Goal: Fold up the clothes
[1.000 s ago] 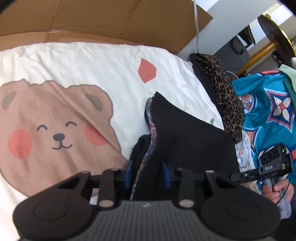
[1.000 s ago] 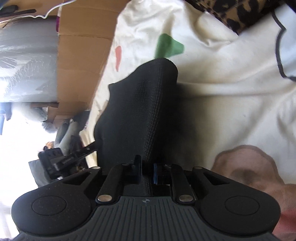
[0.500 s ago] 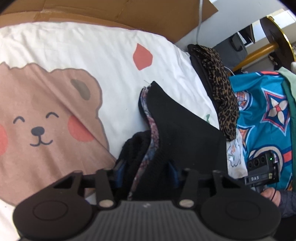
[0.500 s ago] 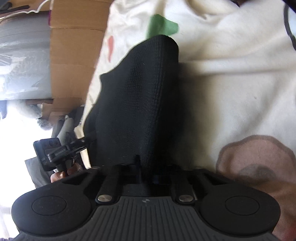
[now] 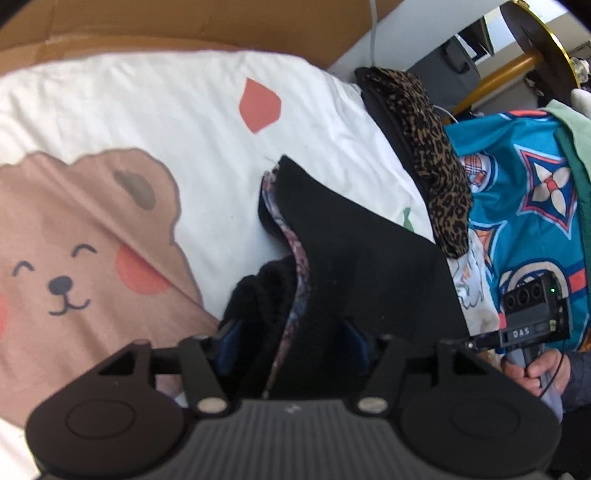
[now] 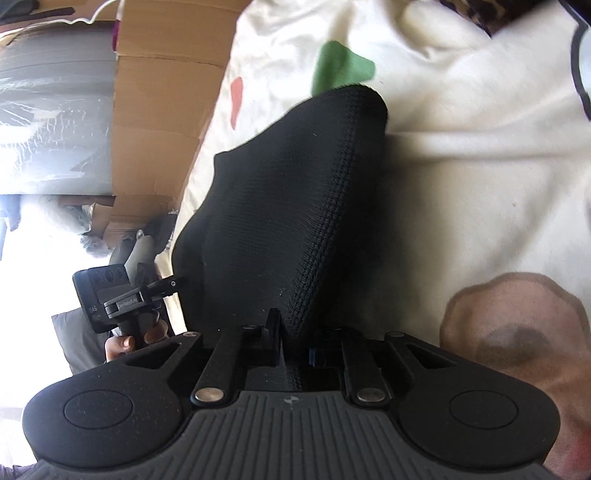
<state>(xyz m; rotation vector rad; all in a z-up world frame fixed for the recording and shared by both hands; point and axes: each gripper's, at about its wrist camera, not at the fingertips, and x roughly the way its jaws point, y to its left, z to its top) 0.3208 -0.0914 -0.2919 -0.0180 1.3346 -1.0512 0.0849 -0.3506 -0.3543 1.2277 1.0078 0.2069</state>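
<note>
Work surface: a bed (image 5: pixel 155 96) with a white cover printed with a bear; cardboard (image 5: pixel 184 26) at its far edge.

Left hand-held gripper (image 5: pixel 291 332): jaws clamped on a bunched edge of the black garment (image 5: pixel 354 258); several layers sit between the blue pads, a patterned lining visible among them. Right hand-held gripper (image 6: pixel 293 349): jaws pinched onto another edge of the same garment (image 6: pixel 288 206). The cloth spans between the two grips, raised off the cover, its far corner hanging close to the sheet; contact there cannot be told.

Further out: a leopard-print garment (image 5: pixel 428 155) lies near the bed's edge, beside a turquoise patterned cloth (image 5: pixel 517 192). In the left view the person's right hand (image 5: pixel 543 373) shows on its handle.

Progress (judgement): the black garment looks doubled over at least once, layers stacked, but it is not yet laid flat. Remaining: set it down, smooth it, possibly fold again. Whether the leopard-print piece is already folded cannot be told.
</note>
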